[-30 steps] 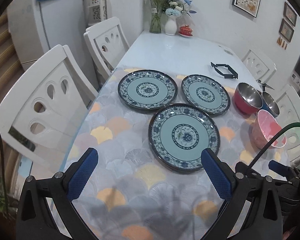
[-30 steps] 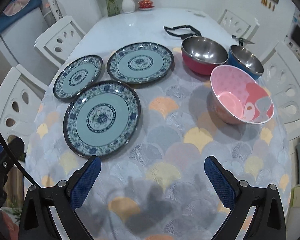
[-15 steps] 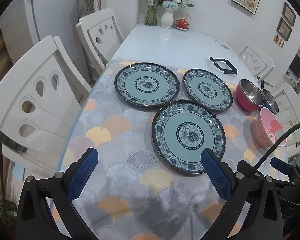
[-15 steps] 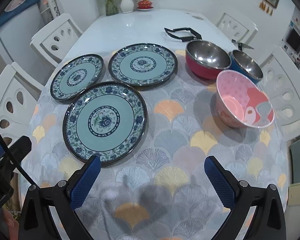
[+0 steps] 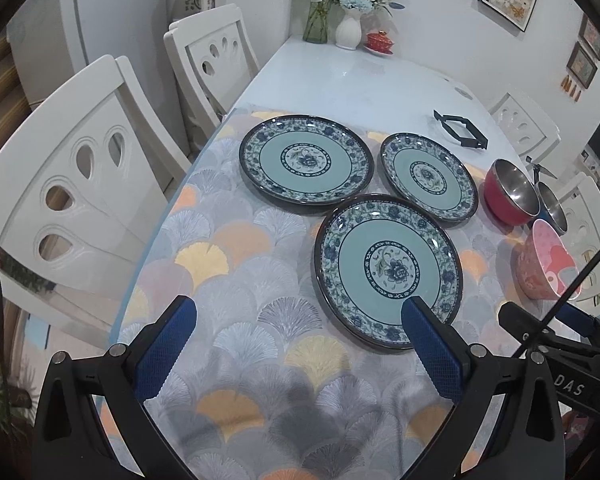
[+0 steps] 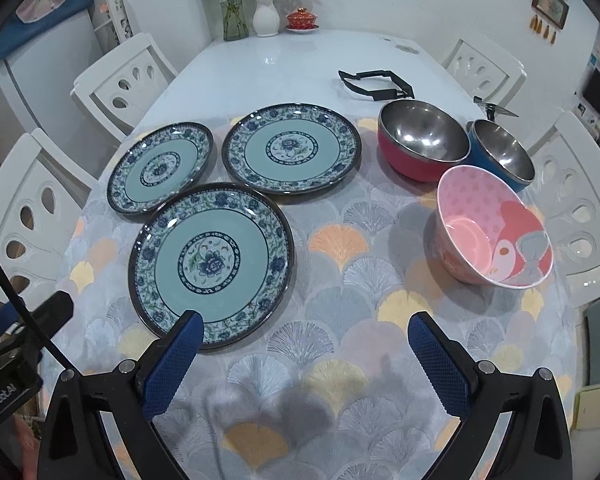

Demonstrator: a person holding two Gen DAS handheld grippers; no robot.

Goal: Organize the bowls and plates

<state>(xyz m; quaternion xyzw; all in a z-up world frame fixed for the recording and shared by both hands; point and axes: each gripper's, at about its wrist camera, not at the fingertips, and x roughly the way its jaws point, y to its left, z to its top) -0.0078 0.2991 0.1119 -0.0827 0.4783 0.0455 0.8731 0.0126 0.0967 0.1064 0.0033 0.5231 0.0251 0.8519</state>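
Note:
Three teal plates with blue floral rims lie flat on the patterned cloth: a near plate (image 6: 210, 266) (image 5: 388, 270), a far left plate (image 6: 160, 167) (image 5: 306, 159) and a far right plate (image 6: 292, 148) (image 5: 430, 178). To their right stand a pink bowl (image 6: 494, 226) (image 5: 546, 266), a red steel bowl (image 6: 422, 140) (image 5: 510, 192) and a blue steel bowl (image 6: 500, 154) (image 5: 552, 208). My left gripper (image 5: 298, 316) is open and empty, above the cloth before the near plate. My right gripper (image 6: 306, 330) is open and empty, right of that plate's near edge.
White chairs (image 5: 80, 184) (image 6: 580, 208) stand along both sides of the white table (image 6: 284, 68). A black frame-shaped object (image 6: 376, 84) lies behind the bowls. Vases with flowers (image 6: 266, 8) and a red lidded cup (image 6: 302, 20) stand at the far end.
Both grippers have drawn a little closer to the plates and lower over the cloth. Plates and bowls have not moved. Both grippers stay open.

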